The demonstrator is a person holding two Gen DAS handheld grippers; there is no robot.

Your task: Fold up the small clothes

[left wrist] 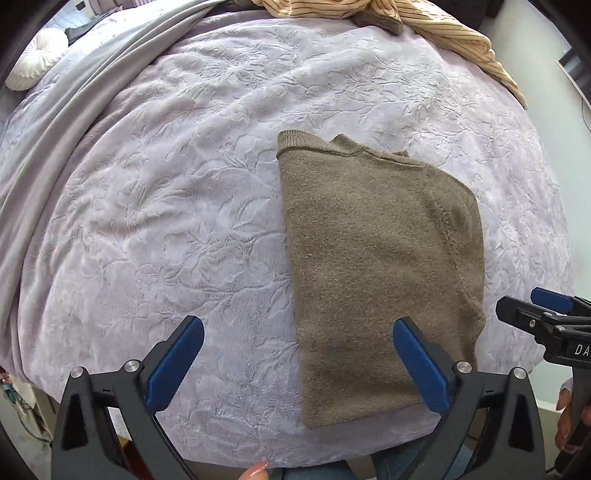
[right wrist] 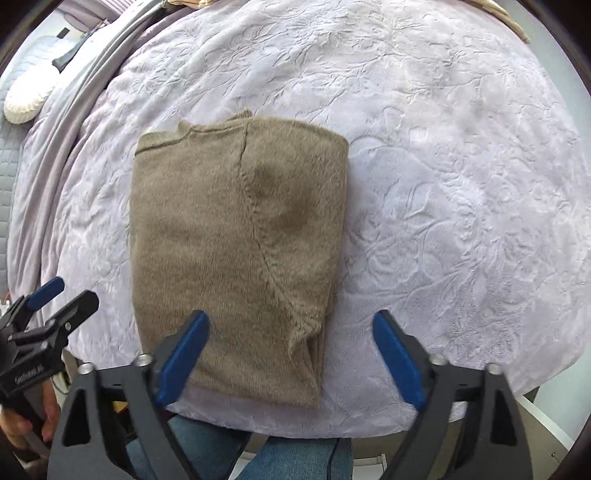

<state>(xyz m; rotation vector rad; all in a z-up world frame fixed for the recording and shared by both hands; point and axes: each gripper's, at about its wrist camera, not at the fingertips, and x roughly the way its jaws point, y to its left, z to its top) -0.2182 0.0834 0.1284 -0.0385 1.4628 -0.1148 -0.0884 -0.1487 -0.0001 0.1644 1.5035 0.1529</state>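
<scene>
A brown knitted sweater [left wrist: 380,266] lies folded into a long rectangle on the lilac embossed bedspread [left wrist: 184,206], its ribbed collar at the far end. It also shows in the right wrist view [right wrist: 229,236]. My left gripper [left wrist: 299,332] is open and empty, above the sweater's near left edge. My right gripper [right wrist: 291,332] is open and empty, above the sweater's near right edge. Each gripper shows at the side of the other's view, the right one [left wrist: 532,310] and the left one [right wrist: 59,295].
A striped beige garment [left wrist: 443,29] lies at the far edge of the bed. A grey blanket [left wrist: 74,103] runs along the left side, with a round white cushion [left wrist: 33,62] beyond it. The bed's near edge is just under the grippers.
</scene>
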